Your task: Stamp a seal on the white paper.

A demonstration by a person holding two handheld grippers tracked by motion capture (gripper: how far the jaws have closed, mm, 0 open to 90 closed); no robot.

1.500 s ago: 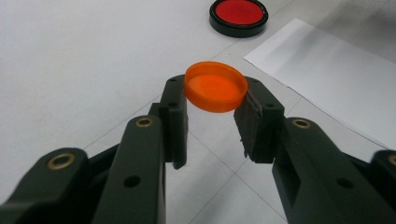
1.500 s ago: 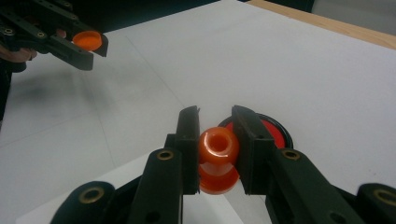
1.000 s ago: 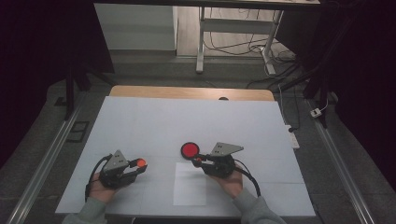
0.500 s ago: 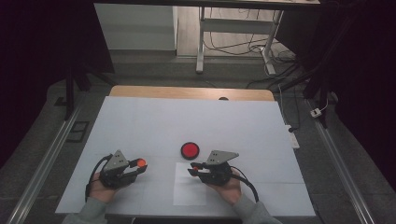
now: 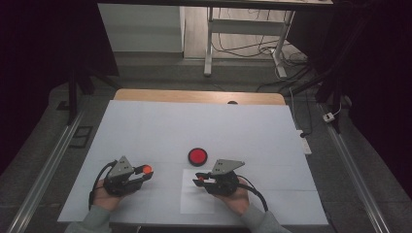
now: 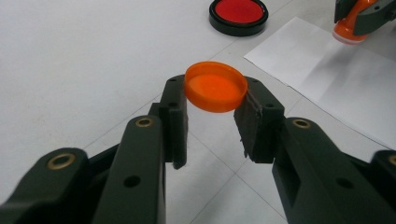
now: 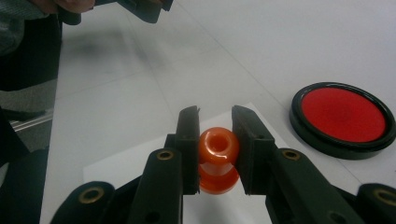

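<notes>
Gripping an orange cap (image 6: 215, 87), left tongs (image 6: 212, 119); right tongs (image 7: 215, 140) clamp stamp (image 7: 217, 158).

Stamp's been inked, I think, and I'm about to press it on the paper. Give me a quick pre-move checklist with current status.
1. Right gripper shut on the orange stamp: ok.
2. Stamp over the white paper: ok; the left gripper view shows its base just above the sheet.
3. Left gripper holding the orange cap, off the paper: ok.
4. Red ink pad off the sheet, beyond its far edge: ok.
5. Paper lying flat: ok.
6. Ink on the stamp face: cannot tell, face is turned down.
</notes>
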